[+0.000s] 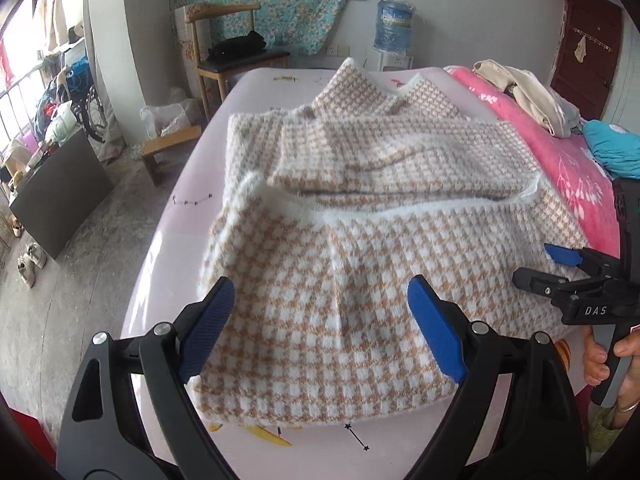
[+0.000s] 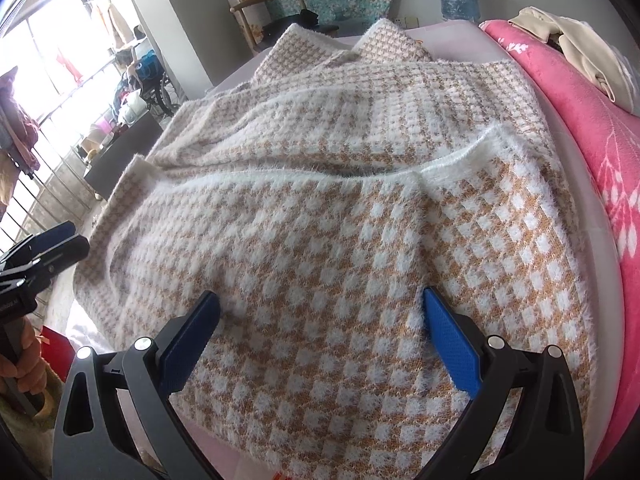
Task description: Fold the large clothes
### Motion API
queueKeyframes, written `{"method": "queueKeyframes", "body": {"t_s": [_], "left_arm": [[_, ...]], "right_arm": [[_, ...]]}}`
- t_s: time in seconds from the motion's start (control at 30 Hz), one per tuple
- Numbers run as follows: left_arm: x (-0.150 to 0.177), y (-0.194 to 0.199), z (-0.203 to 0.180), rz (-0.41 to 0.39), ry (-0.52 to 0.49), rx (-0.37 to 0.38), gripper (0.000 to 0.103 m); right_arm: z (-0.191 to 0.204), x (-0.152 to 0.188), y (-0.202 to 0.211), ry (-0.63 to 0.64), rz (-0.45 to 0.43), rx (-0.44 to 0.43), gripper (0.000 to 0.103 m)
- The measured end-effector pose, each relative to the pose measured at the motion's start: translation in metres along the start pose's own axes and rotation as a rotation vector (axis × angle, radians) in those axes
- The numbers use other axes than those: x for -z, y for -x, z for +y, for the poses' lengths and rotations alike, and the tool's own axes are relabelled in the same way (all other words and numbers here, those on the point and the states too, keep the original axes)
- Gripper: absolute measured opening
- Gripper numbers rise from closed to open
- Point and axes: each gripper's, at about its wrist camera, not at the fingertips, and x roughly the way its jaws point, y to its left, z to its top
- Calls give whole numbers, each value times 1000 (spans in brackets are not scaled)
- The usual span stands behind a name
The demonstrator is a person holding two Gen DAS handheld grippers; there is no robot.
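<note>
Ahead of the spread left tool [image 1: 320, 316] and the spread right tool [image 2: 322, 328], a fuzzy tan-and-white houndstooth sweater [image 1: 360, 208] lies folded over, white-edged

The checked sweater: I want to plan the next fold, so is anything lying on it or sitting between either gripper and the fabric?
Nothing visible. The checked sweater lies bare on the bed sheet. The left gripper and right gripper are both open directly over it. The beige clothes sit apart on the pink blanket.
</note>
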Motion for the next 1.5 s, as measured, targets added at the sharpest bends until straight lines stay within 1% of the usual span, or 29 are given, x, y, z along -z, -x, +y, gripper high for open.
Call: {"method": "queueKeyframes", "body": {"t_s": [0.13,0.2,0.3,0.43,0.57,0.63,0.7,0.77,0.8,0.87,0.93,0.97,1.03,1.07,1.1,1.13,1.17,1.2,1.23,1.27,1.3,1.33,1.37,1.4,1.43,1.47,1.5], "left_arm": [[-30,7,7,-46,-19,-3,85],[-49,6,8,-66,-29,-2,85],[-77,2,11,-102,-37,21,85],[-117,-18,9,-118,-39,57,85],[-164,-48,4,-120,-48,85,85],[-192,-69,1,-107,-46,110,85],[-219,-95,-3,-92,-38,109,85],[-245,-123,-5,-77,-20,126,85],[-256,-137,-5,-68,-4,141,85],[-277,-165,-6,-45,22,194,85],[-292,-193,-9,-27,54,228,85],[-298,-208,-11,-5,65,249,85],[-304,-237,-16,44,85,260,84],[-306,-250,-18,64,88,256,80],[-306,-261,-21,82,88,249,74],[-307,-270,-24,97,88,242,72],[-307,-278,-24,107,87,231,68],[-306,-284,-24,118,89,218,58],[-305,-289,-24,128,91,219,53],[-303,-292,-24,132,95,224,45],[-302,-292,-22,133,98,231,39],[-301,-291,-22,132,99,246,35],[-300,-288,-21,126,96,254,29],[-300,-284,-20,117,88,252,25],[-298,-277,-20,107,81,259,24],[-296,-270,-19,97,78,269,21],[-294,-262,-17,88,83,276,18]], "right_arm": [[-14,-12,8,-80,35,-94,97],[-18,-20,19,-91,21,-113,97],[-20,-41,37,-74,-8,-133,97],[-19,-82,52,-18,-37,-126,97],[-25,-127,52,6,-40,-125,97],[-29,-156,46,18,-49,-128,97],[-36,-187,35,18,-59,-116,97],[-46,-220,17,6,-56,-103,97],[-51,-236,5,-6,-49,-101,97],[-63,-268,-24,-39,-18,-95,97],[-76,-297,-55,-79,15,-87,97],[-84,-310,-70,-102,30,-81,95],[-98,-330,-101,-153,63,-77,92],[-103,-338,-115,-163,79,-63,90],[-108,-343,-126,-175,87,-44,86],[-113,-348,-137,-188,99,-35,84],[-118,-351,-148,-201,117,-38,80],[-123,-352,-157,-217,133,-40,73],[-127,-352,-165,-229,148,-41,70],[-128,-351,-170,-226,162,-39,62],[-128,-350,-174,-216,171,-32,53],[-128,-348,-175,-206,176,-31,47],[-127,-346,-174,-198,179,-34,35],[-125,-345,-171,-191,177,-38,27],[-122,-343,-165,-180,168,-38,24],[-119,-342,-158,-164,160,-40,18],[-115,-341,-149,-149,151,-43,16]]}}
